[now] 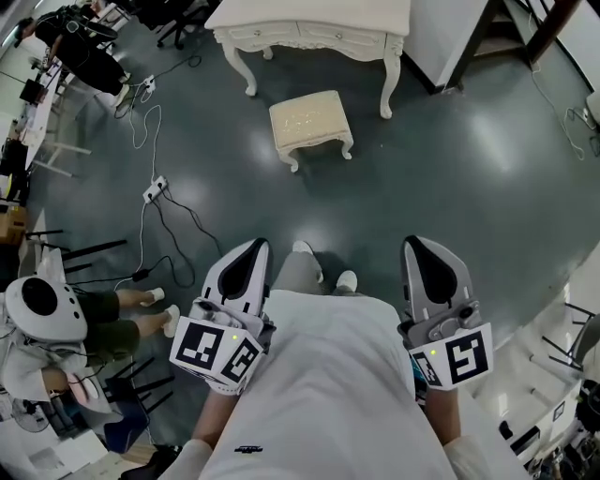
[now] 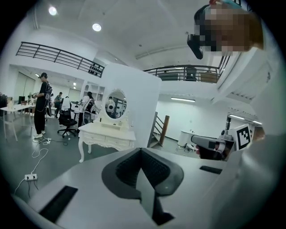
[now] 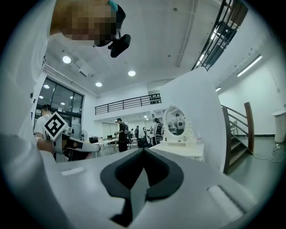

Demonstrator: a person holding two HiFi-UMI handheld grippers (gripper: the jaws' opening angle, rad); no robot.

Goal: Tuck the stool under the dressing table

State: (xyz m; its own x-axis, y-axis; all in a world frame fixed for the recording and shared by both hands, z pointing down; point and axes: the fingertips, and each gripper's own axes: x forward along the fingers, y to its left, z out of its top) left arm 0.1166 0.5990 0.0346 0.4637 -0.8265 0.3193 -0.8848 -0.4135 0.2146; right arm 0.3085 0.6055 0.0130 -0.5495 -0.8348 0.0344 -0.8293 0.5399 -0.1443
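One wide dark grey floor (image 1: 469, 169) fills most of the head view, and it is glossy with pale reflections of light. The cream dressing table (image 1: 309, 23) stands at the top edge of this view, with curved legs and carved drawer fronts. In the left gripper view the dressing table (image 2: 107, 134) shows from the side, with an oval mirror (image 2: 116, 105) on top and a white partition wall (image 2: 138, 103) behind it. The right gripper view shows the same table (image 3: 185, 150) and mirror (image 3: 175, 120) ahead.

The stool (image 1: 310, 127), cream with a padded seat and short curved legs, stands on the floor in front of the dressing table. It is not under the table: a strip of bare floor lies between them, and it stands nearer to the table's right front leg. It is well apart from both grippers.

The left gripper (image 1: 255, 247) and the right gripper (image 1: 418, 242) are held close to the person's white shirt, one on each side, and both point towards the stool. In the left gripper view the left gripper (image 2: 140, 150) has its jaws pressed together with nothing between them. The right gripper (image 3: 144, 150) is clenched in the same way and is also empty.

A white power strip (image 1: 155, 190) lies on the floor at the left, with thin cables running from it.
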